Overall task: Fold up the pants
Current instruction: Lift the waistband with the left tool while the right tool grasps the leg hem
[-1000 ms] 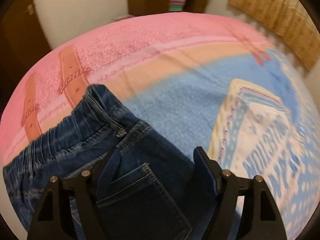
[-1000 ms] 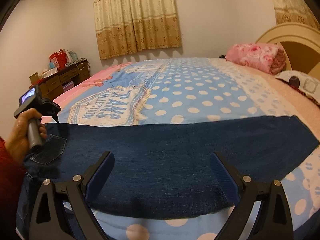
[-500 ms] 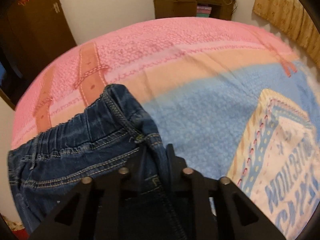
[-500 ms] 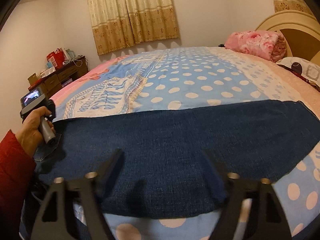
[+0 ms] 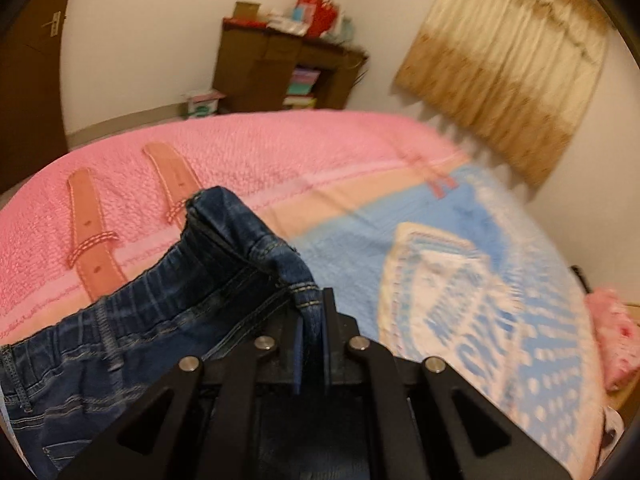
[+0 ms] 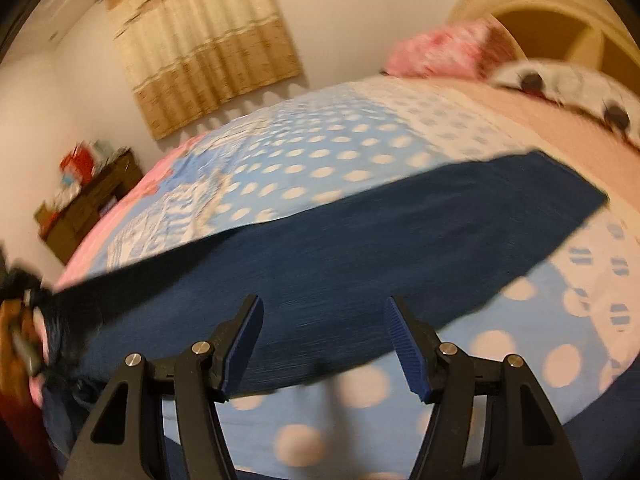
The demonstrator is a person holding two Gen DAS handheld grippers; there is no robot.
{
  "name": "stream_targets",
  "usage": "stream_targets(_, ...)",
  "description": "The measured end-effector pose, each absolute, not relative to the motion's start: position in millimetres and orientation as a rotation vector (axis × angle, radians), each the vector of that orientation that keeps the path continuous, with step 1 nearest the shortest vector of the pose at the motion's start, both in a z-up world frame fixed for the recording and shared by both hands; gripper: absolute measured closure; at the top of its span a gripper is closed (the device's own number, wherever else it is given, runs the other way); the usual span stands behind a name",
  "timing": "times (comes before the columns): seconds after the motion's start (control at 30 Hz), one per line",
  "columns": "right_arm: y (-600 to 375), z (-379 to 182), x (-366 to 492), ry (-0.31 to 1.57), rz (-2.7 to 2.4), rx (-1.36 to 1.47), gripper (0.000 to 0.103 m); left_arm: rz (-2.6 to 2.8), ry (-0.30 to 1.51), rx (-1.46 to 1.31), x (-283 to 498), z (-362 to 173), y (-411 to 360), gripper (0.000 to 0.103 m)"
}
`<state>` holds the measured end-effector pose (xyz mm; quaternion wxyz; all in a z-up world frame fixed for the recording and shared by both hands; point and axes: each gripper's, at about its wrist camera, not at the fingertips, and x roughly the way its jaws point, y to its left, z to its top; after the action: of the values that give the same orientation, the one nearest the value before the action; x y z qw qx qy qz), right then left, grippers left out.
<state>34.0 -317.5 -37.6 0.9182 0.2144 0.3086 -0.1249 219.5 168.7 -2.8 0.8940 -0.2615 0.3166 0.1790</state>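
Note:
Dark blue jeans lie across the bed. Their elastic waistband point(image 5: 152, 320) fills the lower left of the left wrist view, and my left gripper point(image 5: 311, 304) is shut on a fold of denim at the waist, holding it lifted off the cover. In the right wrist view the long leg point(image 6: 360, 240) stretches flat from lower left to upper right. Over the leg's near edge my right gripper point(image 6: 324, 320) hovers with its jaws apart and nothing pinched between the blue pads. A blurred hand point(image 6: 16, 332) holding the other gripper shows at the left edge.
The bed cover point(image 5: 280, 160) is pink at one end and blue with white dots point(image 6: 320, 160) elsewhere. A brown dresser point(image 5: 280, 68) and a beige curtain point(image 5: 508, 68) stand by the wall. Pink bedding point(image 6: 440, 52), a pillow point(image 6: 560, 80) and the headboard point(image 6: 560, 12) lie at the far right.
My left gripper went from open over the waist to shut on the denim and has lifted it. The right gripper's jaws narrowed, and its view shifted and rolled over the leg.

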Motion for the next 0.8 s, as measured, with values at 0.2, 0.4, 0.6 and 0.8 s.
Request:
stream_targets(0.2,-421,-42,36,0.665,-0.371,0.691,0.031,0.295,0.58,-0.551,158,14,166,0.096)
stream_targets(0.4,-508,-58,84,0.735,-0.453,0.901,0.031,0.248,0.527,-0.577,120,22,173,0.096)
stream_targets(0.6,-547,-65,152,0.822,-0.616,0.846,0.031,0.232,0.526,-0.578,104,23,176,0.096)
stream_targets(0.8,-554,-62,191,0.871,-0.695,0.853,0.031,0.24,0.535,-0.556,104,18,179,0.096)
